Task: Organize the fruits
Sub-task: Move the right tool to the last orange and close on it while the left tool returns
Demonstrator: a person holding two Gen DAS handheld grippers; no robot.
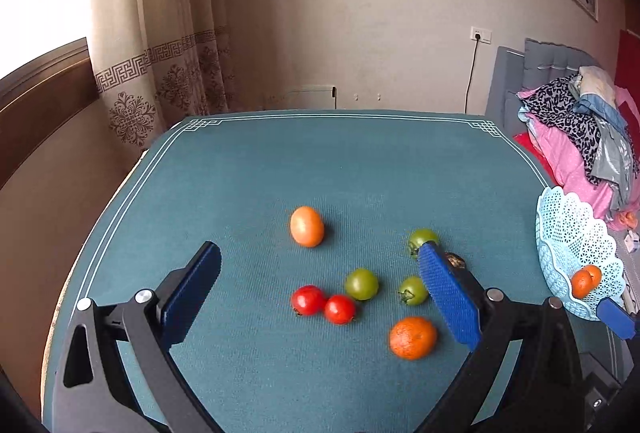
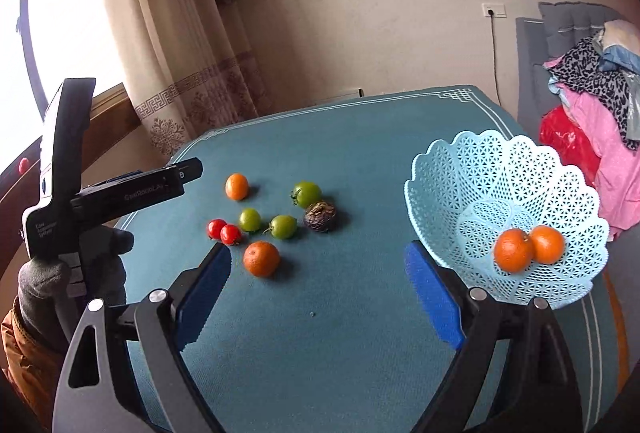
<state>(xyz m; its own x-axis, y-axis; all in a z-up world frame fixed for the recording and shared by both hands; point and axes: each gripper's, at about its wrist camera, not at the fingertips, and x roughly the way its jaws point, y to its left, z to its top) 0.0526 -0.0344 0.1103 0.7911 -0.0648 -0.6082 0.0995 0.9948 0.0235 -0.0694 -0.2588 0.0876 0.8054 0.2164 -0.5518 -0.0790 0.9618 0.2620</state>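
Observation:
Loose fruit lies mid-table: an orange (image 2: 261, 258), two red tomatoes (image 2: 217, 228), three green tomatoes (image 2: 283, 226), an orange-coloured tomato (image 2: 236, 186) and a dark wrinkled fruit (image 2: 320, 216). A light-blue lattice basket (image 2: 500, 141) at the right holds two oranges (image 2: 514, 249). My right gripper (image 2: 320, 253) hovers open and empty between the pile and the basket. In the left wrist view my left gripper (image 1: 320, 253) is open over the fruit, the orange (image 1: 413, 338) just inside its right finger (image 1: 448, 293), touching nothing. The dark fruit (image 1: 456, 260) is half hidden behind that finger.
A teal cloth (image 1: 280, 153) covers the table. A gloved hand (image 2: 40, 273) holds the left gripper at the table's left edge. A bed piled with clothes (image 2: 592, 105) stands right of the table, a curtain (image 2: 192, 73) and window at the far left.

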